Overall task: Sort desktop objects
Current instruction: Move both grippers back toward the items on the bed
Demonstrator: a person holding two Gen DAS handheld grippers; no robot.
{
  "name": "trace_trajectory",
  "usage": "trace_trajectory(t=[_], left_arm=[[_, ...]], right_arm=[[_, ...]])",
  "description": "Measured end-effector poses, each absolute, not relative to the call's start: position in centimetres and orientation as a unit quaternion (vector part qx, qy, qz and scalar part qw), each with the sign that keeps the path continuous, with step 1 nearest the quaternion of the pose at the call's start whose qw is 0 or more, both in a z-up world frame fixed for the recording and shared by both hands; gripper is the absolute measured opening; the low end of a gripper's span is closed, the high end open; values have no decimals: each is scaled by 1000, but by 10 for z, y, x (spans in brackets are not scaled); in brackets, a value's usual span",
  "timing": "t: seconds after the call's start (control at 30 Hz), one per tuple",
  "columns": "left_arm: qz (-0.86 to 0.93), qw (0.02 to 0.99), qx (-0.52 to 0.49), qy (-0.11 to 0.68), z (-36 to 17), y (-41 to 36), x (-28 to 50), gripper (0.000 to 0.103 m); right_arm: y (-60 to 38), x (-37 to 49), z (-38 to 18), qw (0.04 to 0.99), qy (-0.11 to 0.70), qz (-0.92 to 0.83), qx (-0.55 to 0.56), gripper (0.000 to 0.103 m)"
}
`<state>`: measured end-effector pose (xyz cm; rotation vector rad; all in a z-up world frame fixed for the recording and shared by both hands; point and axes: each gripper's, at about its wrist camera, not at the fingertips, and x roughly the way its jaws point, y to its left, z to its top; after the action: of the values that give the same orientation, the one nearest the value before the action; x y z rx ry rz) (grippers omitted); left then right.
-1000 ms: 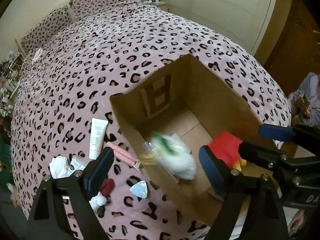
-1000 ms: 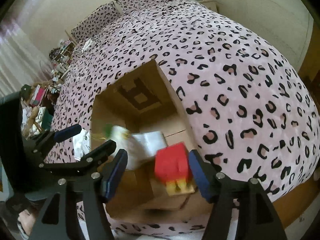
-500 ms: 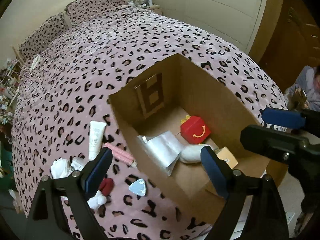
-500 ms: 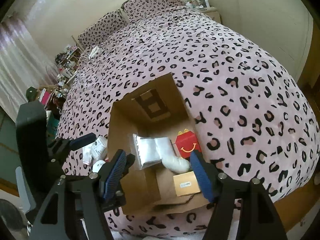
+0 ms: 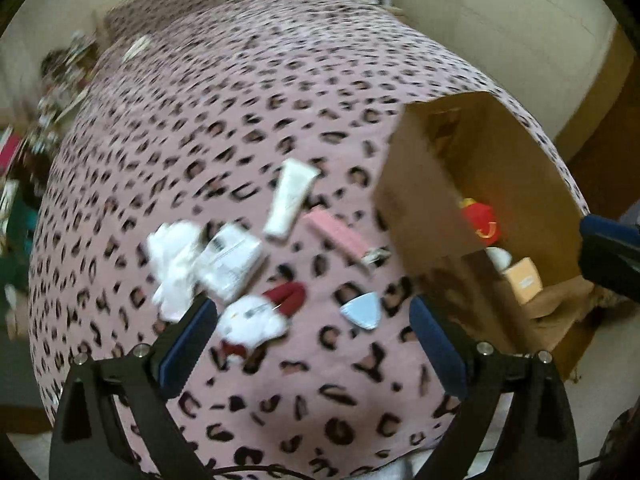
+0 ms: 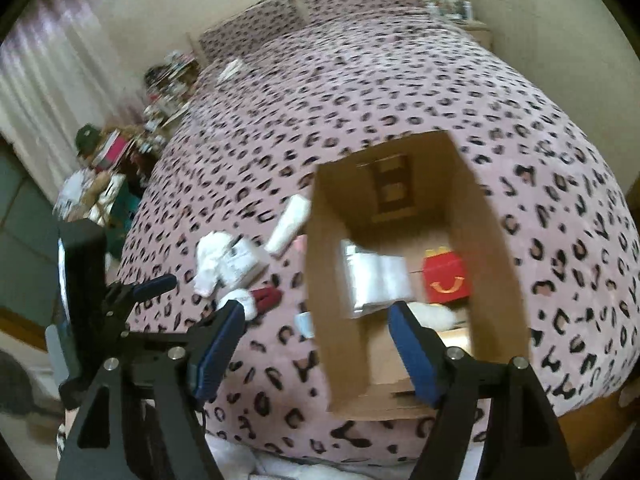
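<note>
My left gripper (image 5: 312, 340) hangs over the bedspread, its jaws opening and gripping nothing. Under it lie a white-and-red plush (image 5: 260, 316) and a pale blue triangle (image 5: 362, 310). Further off are a white carton (image 5: 230, 258), a white cloth (image 5: 172, 256), a white tube (image 5: 290, 200) and a pink packet (image 5: 336, 236). My right gripper (image 6: 316, 350), also opening and empty, hovers above the left wall of the cardboard box (image 6: 332, 280). Inside the box lie a red carton (image 6: 446, 276), a silvery bag (image 6: 376, 276) and a white soft thing (image 6: 434, 314).
The leopard-print bed (image 5: 280, 92) carries everything; its near edge runs just below both grippers. Pillows (image 6: 256, 28) lie at the head. A cluttered shelf (image 6: 112, 148) and a curtain (image 6: 44, 80) stand to the left, a wall and a wooden door to the right.
The red carton left my right jaws and the bag dropped; both now lie in the box. My left gripper swung left over the loose items. Both pairs of jaws stand wider.
</note>
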<state>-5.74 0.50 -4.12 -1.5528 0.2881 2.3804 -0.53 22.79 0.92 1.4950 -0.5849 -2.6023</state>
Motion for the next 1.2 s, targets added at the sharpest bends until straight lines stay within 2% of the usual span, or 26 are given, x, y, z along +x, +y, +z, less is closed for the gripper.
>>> trace_trajectory(t=[0.33, 0.57, 0.67, 0.77, 0.9, 1.03, 1.2], left_arm=[[808, 95, -580, 51, -92, -69, -59, 98], [792, 104, -601, 22, -138, -78, -76, 98], [789, 104, -606, 10, -156, -79, -88, 98], [784, 105, -612, 6, -172, -78, -96, 98], [777, 111, -619, -6, -191, -78, -100, 98], [777, 115, -618, -30, -201, -87, -98, 98], [783, 114, -609, -58, -202, -100, -97, 95]], right_arm=[[146, -28, -8, 109, -122, -833, 529, 78], [121, -47, -58, 96, -92, -806, 577, 78], [109, -46, -68, 77, -15, -824, 562, 78], [91, -41, -67, 98, 50, -836, 537, 78], [82, -38, -68, 138, 44, -840, 523, 78], [84, -48, -94, 138, 33, -821, 553, 78], [104, -63, -138, 131, -37, -798, 588, 78]])
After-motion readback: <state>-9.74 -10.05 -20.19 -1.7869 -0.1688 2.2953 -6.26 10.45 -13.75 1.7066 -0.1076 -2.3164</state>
